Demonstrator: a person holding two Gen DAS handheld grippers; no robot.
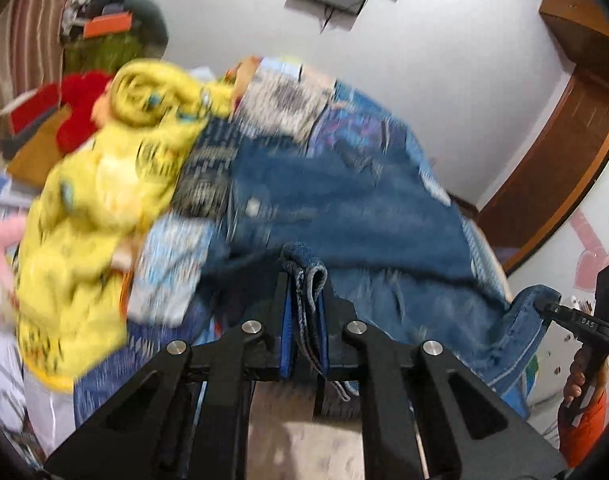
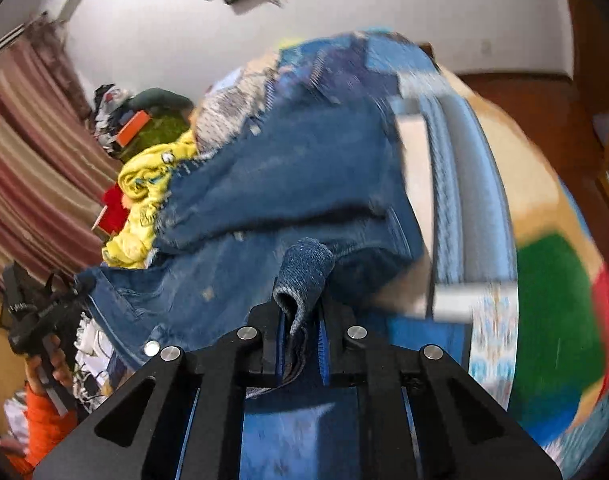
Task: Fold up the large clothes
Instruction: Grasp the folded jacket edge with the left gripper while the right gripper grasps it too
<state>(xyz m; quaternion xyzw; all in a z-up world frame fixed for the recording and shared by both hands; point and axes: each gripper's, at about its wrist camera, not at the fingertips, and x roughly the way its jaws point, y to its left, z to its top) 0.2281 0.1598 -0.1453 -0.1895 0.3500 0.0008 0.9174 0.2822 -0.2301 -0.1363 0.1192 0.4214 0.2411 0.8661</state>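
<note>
The left tongs point(image 1: 304, 304) are clamped on a bunched fold of a blue denim garment point(image 1: 336, 196), the cloth pinched between the blue-lined fingers point(image 1: 285, 320) and sticking up past their tips. The right tongs point(image 2: 302, 312) grip another rolled edge of the same denim garment point(image 2: 280, 184), narrowed onto the cloth in the same way. The denim hangs stretched between the two grips and trails back onto a bed point(image 1: 356, 104) covered with a patchwork blue bedspread point(image 2: 388, 56). Beside the denim on the bed lies a crumpled yellow garment point(image 1: 104, 184), with something red point(image 1: 80, 108) behind it. In the left wrist view the right tongs point(image 1: 544, 306) show at the far edge, held by a hand point(image 1: 580, 380) in an orange sleeve point(image 1: 584, 428). A striped curtain point(image 2: 28, 152) hangs beside the white wall point(image 2: 344, 4).
</note>
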